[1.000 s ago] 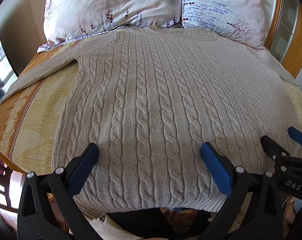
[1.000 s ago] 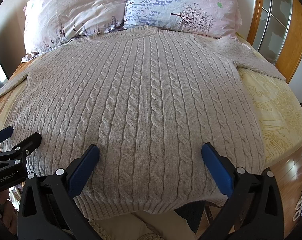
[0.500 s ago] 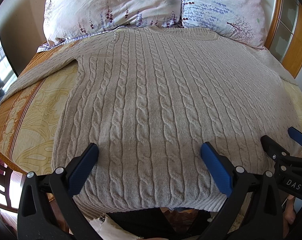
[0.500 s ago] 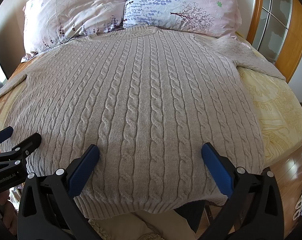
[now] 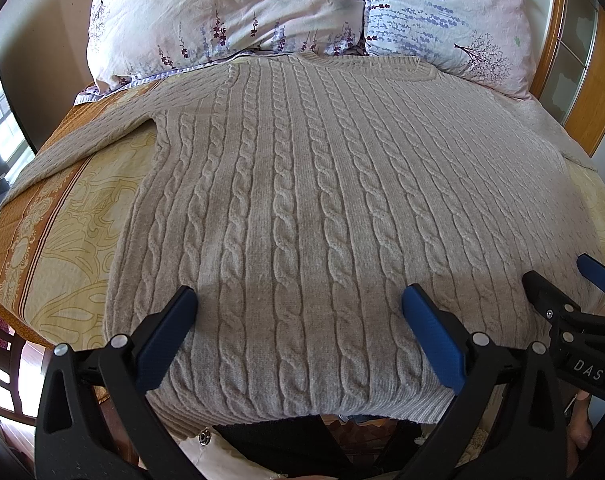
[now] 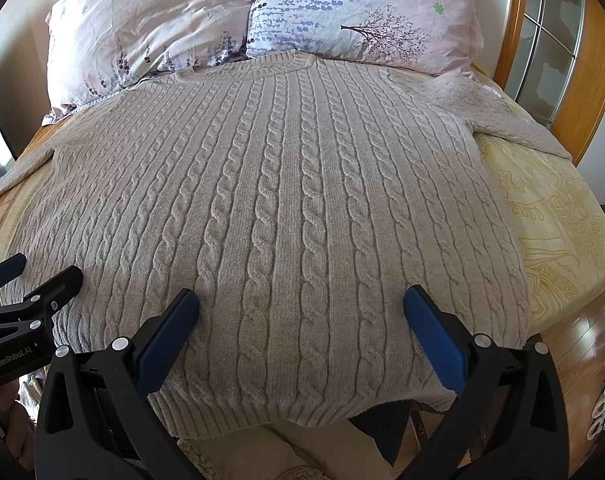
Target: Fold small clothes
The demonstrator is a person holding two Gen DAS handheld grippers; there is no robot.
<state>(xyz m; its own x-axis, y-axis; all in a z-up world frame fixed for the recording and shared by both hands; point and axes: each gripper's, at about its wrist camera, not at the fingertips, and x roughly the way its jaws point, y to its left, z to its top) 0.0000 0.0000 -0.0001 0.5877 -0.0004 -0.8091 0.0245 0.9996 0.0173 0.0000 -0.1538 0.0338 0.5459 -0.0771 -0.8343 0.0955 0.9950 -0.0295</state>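
A beige cable-knit sweater (image 5: 310, 184) lies flat and face up on the bed, collar at the pillows, hem toward me, both sleeves spread out to the sides. It also fills the right wrist view (image 6: 286, 200). My left gripper (image 5: 298, 300) is open and empty, hovering over the hem's left half. My right gripper (image 6: 300, 300) is open and empty over the hem's right half. Each gripper shows at the edge of the other's view: the right one (image 5: 562, 284) and the left one (image 6: 42, 272).
Two floral pillows (image 5: 230, 20) (image 6: 362, 8) lie at the head of the bed. The yellow patterned bedspread (image 5: 70, 232) (image 6: 554, 220) shows on both sides. A wooden headboard frame (image 6: 518, 16) stands at right. Wooden floor (image 6: 582, 344) lies beyond the bed's right edge.
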